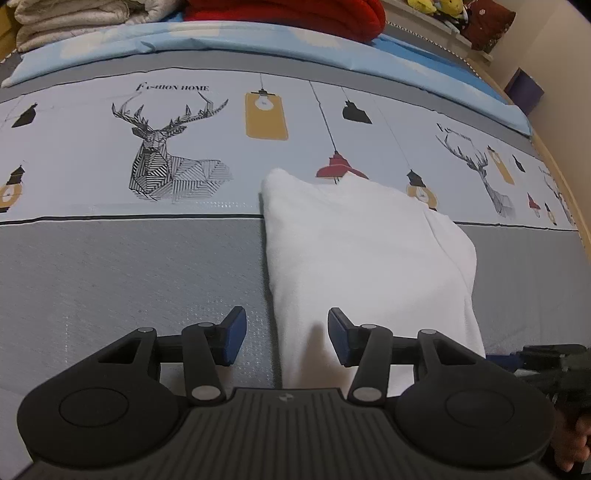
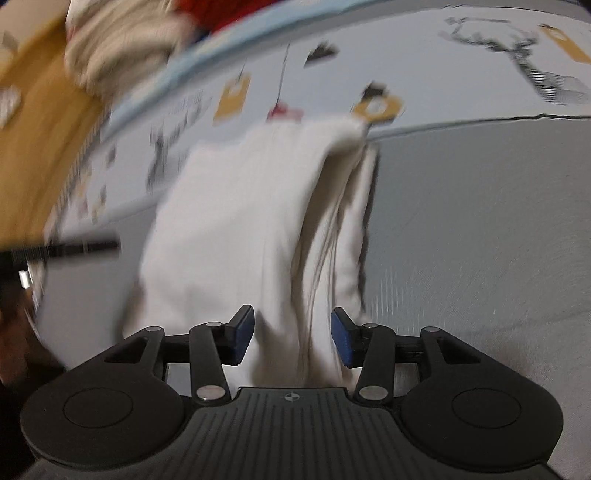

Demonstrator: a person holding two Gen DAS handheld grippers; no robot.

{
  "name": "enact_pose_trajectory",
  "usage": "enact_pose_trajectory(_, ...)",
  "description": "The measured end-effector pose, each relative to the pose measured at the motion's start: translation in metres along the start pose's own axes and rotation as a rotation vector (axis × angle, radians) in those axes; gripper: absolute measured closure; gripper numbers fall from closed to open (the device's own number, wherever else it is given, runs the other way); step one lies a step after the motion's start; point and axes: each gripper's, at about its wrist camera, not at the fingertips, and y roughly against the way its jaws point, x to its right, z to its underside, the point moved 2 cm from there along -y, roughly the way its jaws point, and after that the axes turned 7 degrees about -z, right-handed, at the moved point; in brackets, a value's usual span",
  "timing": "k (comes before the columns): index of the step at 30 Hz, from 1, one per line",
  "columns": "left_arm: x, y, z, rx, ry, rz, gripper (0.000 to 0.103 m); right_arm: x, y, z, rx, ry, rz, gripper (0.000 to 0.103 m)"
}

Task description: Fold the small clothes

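Note:
A white garment (image 1: 369,258) lies folded into a long narrow shape on the printed bed sheet (image 1: 110,277). My left gripper (image 1: 286,336) is open, its blue pads (image 1: 236,336) straddling the garment's near left edge without gripping it. In the blurred right wrist view the same garment (image 2: 240,229) shows its layered right edge. My right gripper (image 2: 291,336) is open, with the garment's near end lying between the fingers. The right gripper's black body (image 1: 546,358) shows at the right edge of the left wrist view.
Folded cream bedding (image 1: 74,18) and a red blanket (image 1: 288,14) are stacked at the far side on a light blue sheet (image 1: 221,44). A wooden bed edge (image 1: 561,173) runs along the right. Plush toys (image 1: 436,5) sit beyond it.

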Motion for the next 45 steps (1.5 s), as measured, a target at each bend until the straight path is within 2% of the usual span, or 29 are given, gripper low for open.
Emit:
enact_pose_trajectory(2,0.002,0.0,0.0,0.002,0.001,0.004,0.048,-0.007,-0.005,0.005,-0.038,0.056,0.015,0.059)
enact_pose_trajectory(3,0.003,-0.001,0.0,0.003,0.004,0.004,0.047,-0.009,-0.002,0.007,-0.032,0.077,0.008,0.086)
enact_pose_trajectory(4,0.003,-0.001,0.0,0.004,0.005,0.003,0.045,-0.011,0.004,0.006,-0.019,0.088,-0.031,0.097)
enact_pose_trajectory(6,0.004,0.0,0.001,0.009,0.005,0.007,0.042,-0.01,0.025,0.003,0.06,0.066,-0.136,0.097)
enact_pose_trajectory(8,0.006,-0.001,0.003,0.006,0.0,0.02,0.041,-0.007,0.055,-0.001,0.181,0.038,-0.279,0.097)
enact_pose_trajectory(10,0.01,-0.003,0.005,-0.005,-0.013,0.035,0.039,0.004,0.071,-0.002,0.244,0.005,-0.305,0.097)
enact_pose_trajectory(12,0.016,-0.01,0.009,-0.033,-0.045,0.052,0.034,0.008,0.058,0.002,0.159,0.032,-0.187,0.097)
enact_pose_trajectory(14,0.023,-0.022,0.016,-0.082,-0.099,0.041,0.033,0.008,0.029,0.014,-0.006,0.098,-0.029,0.097)
enact_pose_trajectory(15,0.028,-0.03,0.022,-0.117,-0.142,0.016,0.032,0.007,0.018,0.016,-0.057,0.13,0.035,0.097)
enact_pose_trajectory(17,0.034,-0.047,0.034,-0.181,-0.216,-0.042,0.031,0.005,0.012,0.017,-0.079,0.166,0.081,0.096)
enact_pose_trajectory(18,0.037,-0.054,0.04,-0.203,-0.256,-0.072,0.031,0.004,0.015,0.014,-0.066,0.151,0.074,0.095)
enact_pose_trajectory(20,0.04,-0.06,0.047,-0.211,-0.309,-0.096,0.028,0.005,0.021,0.01,-0.029,0.115,0.059,0.088)
enact_pose_trajectory(21,0.04,-0.061,0.049,-0.211,-0.316,-0.096,0.028,0.006,0.027,0.008,-0.004,0.094,0.048,0.081)
enact_pose_trajectory(22,0.039,-0.06,0.048,-0.209,-0.312,-0.091,0.029,0.009,0.032,0.003,0.034,0.06,0.033,0.073)
enact_pose_trajectory(25,0.032,-0.049,0.04,-0.169,-0.266,-0.048,0.029,0.02,0.042,-0.013,0.153,-0.072,-0.027,0.062)
enact_pose_trajectory(30,0.014,-0.04,0.026,-0.118,-0.13,-0.001,0.028,0.034,0.034,-0.038,0.309,-0.279,0.016,0.06)
enact_pose_trajectory(35,0.004,-0.035,0.014,-0.089,-0.045,0.033,0.028,0.033,-0.003,-0.059,0.338,-0.386,0.054,0.06)
enact_pose_trajectory(36,0.004,-0.033,0.012,-0.081,-0.032,0.044,0.028,0.032,-0.009,-0.063,0.333,-0.397,0.053,0.061)
enact_pose_trajectory(38,0.001,-0.03,0.007,-0.059,0.001,0.079,0.028,0.029,-0.023,-0.068,0.325,-0.406,0.057,0.095)
enact_pose_trajectory(39,0.0,-0.029,0.004,-0.046,0.023,0.1,0.028,0.024,-0.024,-0.07,0.342,-0.394,0.072,0.099)
enact_pose_trajectory(41,-0.005,-0.03,-0.003,-0.034,0.068,0.14,0.028,0.007,-0.009,-0.075,0.48,-0.31,0.076,0.1)
enact_pose_trajectory(43,-0.007,-0.036,-0.004,-0.043,0.097,0.162,0.028,-0.004,0.002,-0.076,0.568,-0.228,0.1,0.1)
enact_pose_trajectory(44,-0.007,-0.042,-0.002,-0.066,0.096,0.153,0.028,-0.003,-0.001,-0.076,0.551,-0.215,0.162,0.1)
enact_pose_trajectory(45,-0.007,-0.051,0.001,-0.099,0.082,0.126,0.028,0.004,-0.011,-0.076,0.491,-0.23,0.247,0.099)
